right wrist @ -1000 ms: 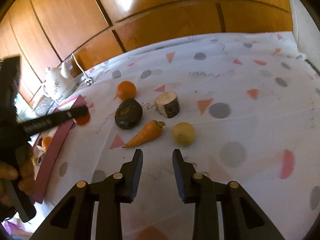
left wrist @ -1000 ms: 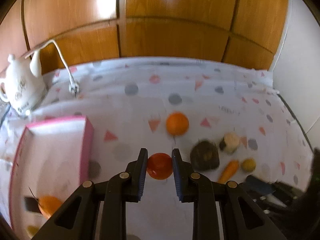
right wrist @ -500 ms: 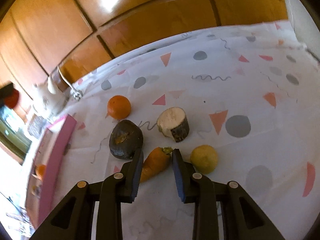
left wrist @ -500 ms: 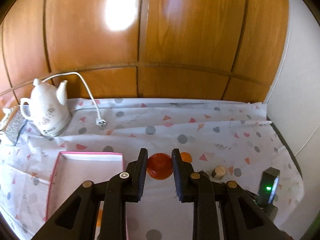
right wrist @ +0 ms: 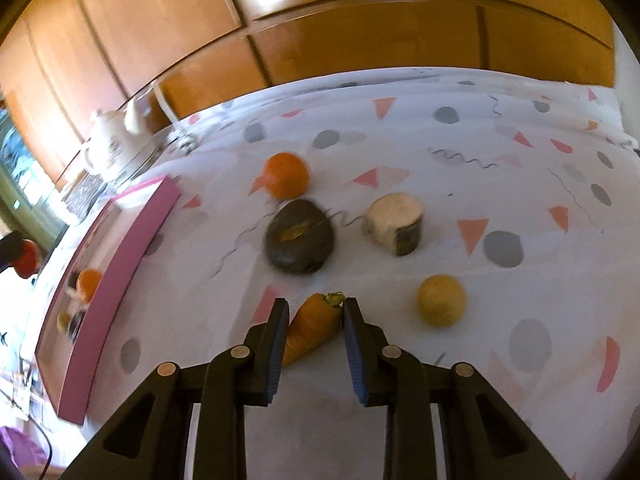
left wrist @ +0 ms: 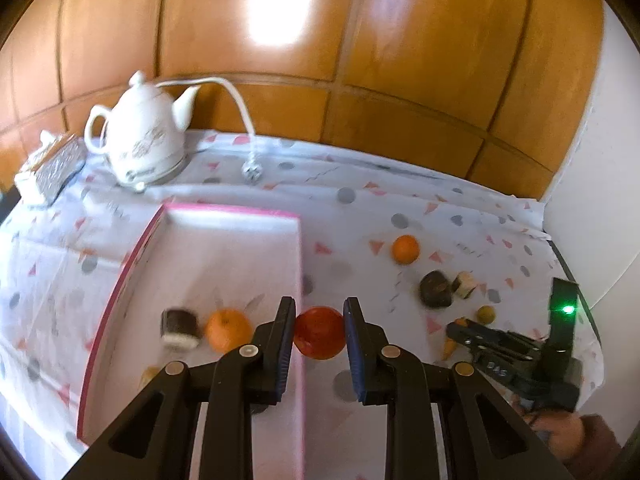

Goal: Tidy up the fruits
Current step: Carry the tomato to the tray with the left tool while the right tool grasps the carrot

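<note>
Red and round, a tomato (left wrist: 319,333) sits squeezed between the pads of the left gripper (left wrist: 318,334), up in the air over the right edge of the pink box (left wrist: 182,211). Inside the box lie an orange (left wrist: 229,330) and a dark roll with a white end (left wrist: 179,329). The right gripper (right wrist: 314,330) has come down to narrow, with its pads on both sides of the carrot (right wrist: 310,326) on the spotted cloth (right wrist: 500,184). Near the carrot sit a dark avocado (right wrist: 300,241), a second orange (right wrist: 286,175), a cut white chunk with dark skin (right wrist: 394,222) and a small yellow fruit (right wrist: 441,300). A white teapot (left wrist: 141,134) stands behind the box
</note>
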`<control>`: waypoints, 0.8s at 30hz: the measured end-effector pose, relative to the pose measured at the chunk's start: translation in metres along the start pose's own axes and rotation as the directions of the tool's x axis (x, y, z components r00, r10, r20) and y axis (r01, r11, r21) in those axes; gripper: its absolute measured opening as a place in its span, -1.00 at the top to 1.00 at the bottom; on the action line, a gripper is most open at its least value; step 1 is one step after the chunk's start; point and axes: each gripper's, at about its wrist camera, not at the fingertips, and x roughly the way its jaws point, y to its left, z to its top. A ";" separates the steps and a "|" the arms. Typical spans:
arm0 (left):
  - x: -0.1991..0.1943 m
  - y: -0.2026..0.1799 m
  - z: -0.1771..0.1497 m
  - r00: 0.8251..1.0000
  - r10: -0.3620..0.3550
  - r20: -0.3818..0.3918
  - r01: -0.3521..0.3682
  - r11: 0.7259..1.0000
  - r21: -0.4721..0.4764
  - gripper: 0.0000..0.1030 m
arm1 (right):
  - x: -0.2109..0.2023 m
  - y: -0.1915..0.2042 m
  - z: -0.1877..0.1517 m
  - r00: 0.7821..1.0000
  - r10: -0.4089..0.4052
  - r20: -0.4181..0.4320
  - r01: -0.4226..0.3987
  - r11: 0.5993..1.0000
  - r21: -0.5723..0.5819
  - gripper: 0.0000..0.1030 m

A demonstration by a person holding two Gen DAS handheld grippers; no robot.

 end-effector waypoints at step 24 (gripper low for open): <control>-0.010 0.101 -0.055 0.984 0.177 0.010 -0.173 0.972 -0.158 0.52 | -0.009 0.112 0.011 0.998 0.065 0.027 -0.056 0.970 -0.238 0.49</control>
